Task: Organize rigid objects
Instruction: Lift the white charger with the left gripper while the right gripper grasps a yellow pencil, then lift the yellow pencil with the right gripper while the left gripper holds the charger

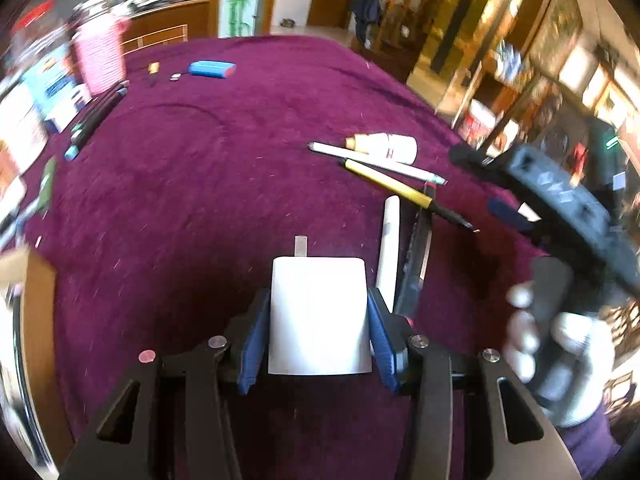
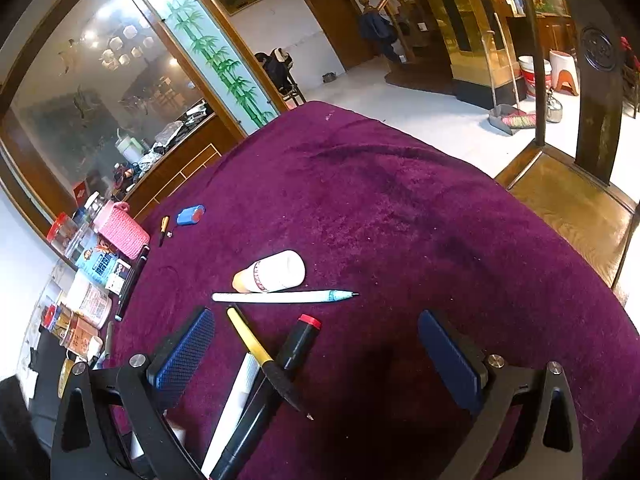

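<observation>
My left gripper (image 1: pixel 318 316) is shut on a white charger block (image 1: pixel 318 316), metal prong pointing forward, held just above the purple tablecloth (image 1: pixel 200 184). To its right lie a white marker (image 1: pixel 390 248), a black marker (image 1: pixel 418 256), a yellow-and-black pen (image 1: pixel 400 188), a white pen (image 1: pixel 376 162) and a white glue bottle (image 1: pixel 386 146). My right gripper (image 2: pixel 316 354) is open and empty, its jaws wide above the yellow pen (image 2: pixel 256 348), the red-capped black marker (image 2: pixel 296 348) and the white marker (image 2: pixel 236 396). The white pen (image 2: pixel 280 297) and the glue bottle (image 2: pixel 272 272) lie beyond. The right gripper also shows in the left wrist view (image 1: pixel 508 184).
A blue case (image 1: pixel 212 69) (image 2: pixel 191 215), a pink woven holder (image 1: pixel 100 56) (image 2: pixel 122 232), boxes, jars and dark pens line the table's far left side. A wooden chair (image 2: pixel 560 196) stands at the table's right edge.
</observation>
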A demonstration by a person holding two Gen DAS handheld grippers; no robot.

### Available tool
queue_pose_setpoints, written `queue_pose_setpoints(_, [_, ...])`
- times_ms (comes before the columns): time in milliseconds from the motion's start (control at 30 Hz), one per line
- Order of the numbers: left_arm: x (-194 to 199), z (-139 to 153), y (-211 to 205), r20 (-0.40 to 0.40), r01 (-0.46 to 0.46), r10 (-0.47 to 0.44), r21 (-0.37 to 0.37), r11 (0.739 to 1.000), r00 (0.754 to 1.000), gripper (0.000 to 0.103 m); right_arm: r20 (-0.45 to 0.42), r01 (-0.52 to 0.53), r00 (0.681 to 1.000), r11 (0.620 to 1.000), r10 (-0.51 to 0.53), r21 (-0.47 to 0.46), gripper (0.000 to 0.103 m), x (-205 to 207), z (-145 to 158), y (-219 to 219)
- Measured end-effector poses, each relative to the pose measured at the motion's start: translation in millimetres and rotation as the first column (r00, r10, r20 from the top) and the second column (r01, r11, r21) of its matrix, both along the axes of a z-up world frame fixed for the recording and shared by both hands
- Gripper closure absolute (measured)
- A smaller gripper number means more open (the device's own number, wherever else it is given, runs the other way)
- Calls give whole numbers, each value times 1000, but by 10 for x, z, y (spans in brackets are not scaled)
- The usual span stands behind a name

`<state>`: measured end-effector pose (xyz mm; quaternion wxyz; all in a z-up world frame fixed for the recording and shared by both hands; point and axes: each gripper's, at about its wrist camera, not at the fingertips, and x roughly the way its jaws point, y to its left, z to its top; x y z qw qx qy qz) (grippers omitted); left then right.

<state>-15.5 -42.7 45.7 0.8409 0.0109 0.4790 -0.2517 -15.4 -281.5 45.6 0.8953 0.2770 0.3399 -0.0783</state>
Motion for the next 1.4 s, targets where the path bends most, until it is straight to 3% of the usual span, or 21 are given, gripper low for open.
queue_pose_setpoints(200, [-510,211,565,18,-82,86,-167,983,996,57,-5,-55,998,998,55,-44,1,42,-14,119])
queue_pose_setpoints(267, [-683,266,741,25,-90,98,-212,973,995,57,0,-71,997,997,71,-20,6,36,-29,111])
queue_pose_setpoints(400, [-935,379,1008,45,-71,85,-249,966,995,57,-51,-103,993,994,104,19,32,97,-65,101])
queue_pose_setpoints(533, [-1117,442,1287,83,-59,82,-251,966,993,57,-84,-179,981,980,173,-82,35,220,149,274])
queue_pose_setpoints(700, [-1190,439,1646,80,-92,120,-292,952,990,57,-242,-381,913,897,328,-223,37,614,191,698])
queue_pose_setpoints(767, [-1200,423,1749,68,-109,136,-308,945,988,57,-303,-420,890,870,340,-257,45,714,103,790])
queue_pose_setpoints(833, [-1201,415,1834,63,-115,142,-322,940,988,57,-373,-451,863,851,340,-270,66,802,-41,847])
queue_pose_setpoints(867, [-1208,414,1863,67,-112,141,-325,939,988,57,-399,-458,854,847,335,-269,67,819,-110,854])
queue_pose_setpoints(967, [-1184,396,1899,67,-93,124,-348,933,990,57,-385,-458,861,837,333,-299,79,791,-125,861])
queue_pose_setpoints(1000, [-1165,390,1900,67,-89,120,-353,931,991,57,-382,-457,861,839,334,-297,91,773,-126,846])
queue_pose_setpoints(1033, [-1148,382,1897,68,-85,117,-358,930,991,57,-375,-458,862,842,341,-286,93,758,-120,837])
queue_pose_setpoints(1267, [-1100,334,1851,54,-60,88,-397,916,995,57,-228,-379,916,896,329,-232,93,418,236,723])
queue_pose_setpoints(1400, [-1083,318,1868,41,-66,91,-422,904,995,57,-142,-364,929,915,342,-176,93,107,477,704])
